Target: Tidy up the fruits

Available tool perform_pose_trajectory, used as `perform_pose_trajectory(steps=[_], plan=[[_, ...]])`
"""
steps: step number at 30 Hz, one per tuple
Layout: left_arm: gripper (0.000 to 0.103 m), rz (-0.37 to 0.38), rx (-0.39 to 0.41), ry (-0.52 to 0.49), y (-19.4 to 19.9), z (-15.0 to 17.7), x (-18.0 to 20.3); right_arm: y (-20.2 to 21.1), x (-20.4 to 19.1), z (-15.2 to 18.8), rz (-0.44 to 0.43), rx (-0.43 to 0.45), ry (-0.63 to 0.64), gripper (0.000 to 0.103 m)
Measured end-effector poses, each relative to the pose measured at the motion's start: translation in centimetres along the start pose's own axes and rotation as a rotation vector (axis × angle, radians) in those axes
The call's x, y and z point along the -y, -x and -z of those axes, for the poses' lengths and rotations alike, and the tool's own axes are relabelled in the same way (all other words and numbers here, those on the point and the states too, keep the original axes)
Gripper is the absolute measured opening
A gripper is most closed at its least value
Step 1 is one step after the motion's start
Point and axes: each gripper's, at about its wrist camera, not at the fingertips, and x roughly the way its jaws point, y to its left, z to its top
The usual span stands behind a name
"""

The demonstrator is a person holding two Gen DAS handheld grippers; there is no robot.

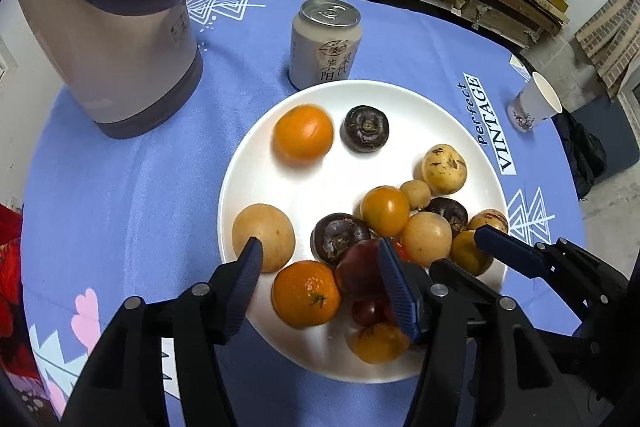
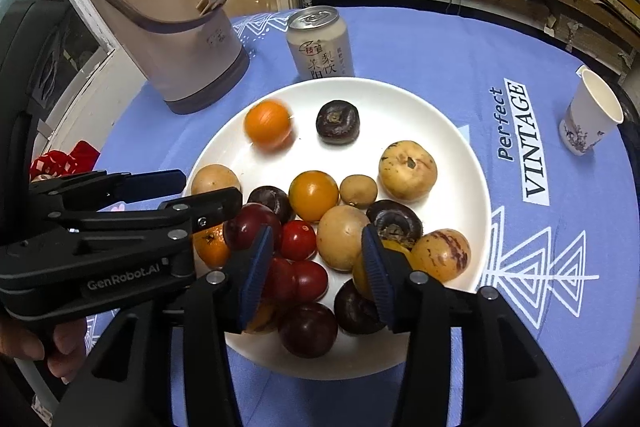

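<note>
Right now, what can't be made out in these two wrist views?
- Orange at the plate's far side: motion-blurred in both views.
- Fruits at the plate's near edge: partly hidden behind the left gripper and right gripper fingers.
- Can's small print: too small to read.
- Flask: top cut off in the left view.
</note>
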Motion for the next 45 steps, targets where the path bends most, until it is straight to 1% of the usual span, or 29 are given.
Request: perform_pose_trajectory(steps=[3,4,5,10,12,14,16,18,19,20,21,23,26,27,30,33,39,45], plan=[[0.062,0.004,0.007,-0.004,0.6,0.4,0.2,0.4,-0.1,0.2,0.006,0.0,-0.003,0.047],[0.063,0.006,0.008,-0.002,0.9,0.5,0.2,0.6,-0.1,0.3,0.008,-0.002,-0.003,0.048],[0.067,0.007,0.011,0.001,1.1,0.7,0.2,0.7,-0.2,0.4,0.009,-0.002,-0.003,0.048],[0.067,0.013,0.018,-0.003,2.3,1.4,0.5,1.8,-0.8,1.0,0.018,0.003,0.002,0.049],[0.067,0.016,0.024,-0.005,3.0,1.8,0.6,2.5,-1.0,1.3,0.025,0.011,0.004,0.051],[0.067,0.021,0.031,-0.004,3.8,2.4,0.7,3.2,-1.1,1.7,0.034,0.02,0.003,0.058],[0.069,0.02,0.035,-0.003,4.4,2.9,0.8,4.0,-1.1,2.2,0.038,0.029,0.0,0.061],[0.079,0.012,0.041,-0.005,5.1,3.7,0.9,4.8,-1.2,2.9,0.048,0.034,0.001,0.066],[0.08,0.005,0.043,-0.005,5.4,4.0,0.9,5.1,-1.3,3.2,0.052,0.034,0.002,0.068],[0.08,0.002,0.044,-0.007,5.7,4.4,1.0,5.4,-1.5,3.5,0.059,0.034,0.005,0.072],[0.08,0.003,0.042,-0.008,6.0,4.9,1.0,5.7,-1.6,4.0,0.075,0.035,0.008,0.078],[0.082,0.001,0.037,-0.005,6.5,5.8,1.1,6.2,-1.8,4.8,0.1,0.034,0.006,0.088],[0.09,-0.013,0.033,-0.002,7.3,7.3,1.1,7.0,-2.1,6.3,0.108,0.027,-0.007,0.094],[0.094,-0.023,0.031,0.0,7.6,7.9,1.1,7.3,-2.2,6.8,0.123,0.023,-0.011,0.095],[0.096,-0.038,0.026,0.007,8.3,9.3,1.0,8.0,-2.3,8.0,0.148,0.008,-0.025,0.098],[0.098,-0.056,0.026,0.019,9.1,10.6,0.7,9.0,-2.6,9.3,0.168,0.004,-0.024,0.098],[0.099,-0.056,0.024,0.013,10.0,12.6,0.7,10.1,-3.1,10.9,0.204,-0.013,-0.019,0.098],[0.099,-0.06,0.015,0.013,10.6,13.9,1.1,10.7,-3.5,12.2,0.209,-0.021,-0.013,0.098]])
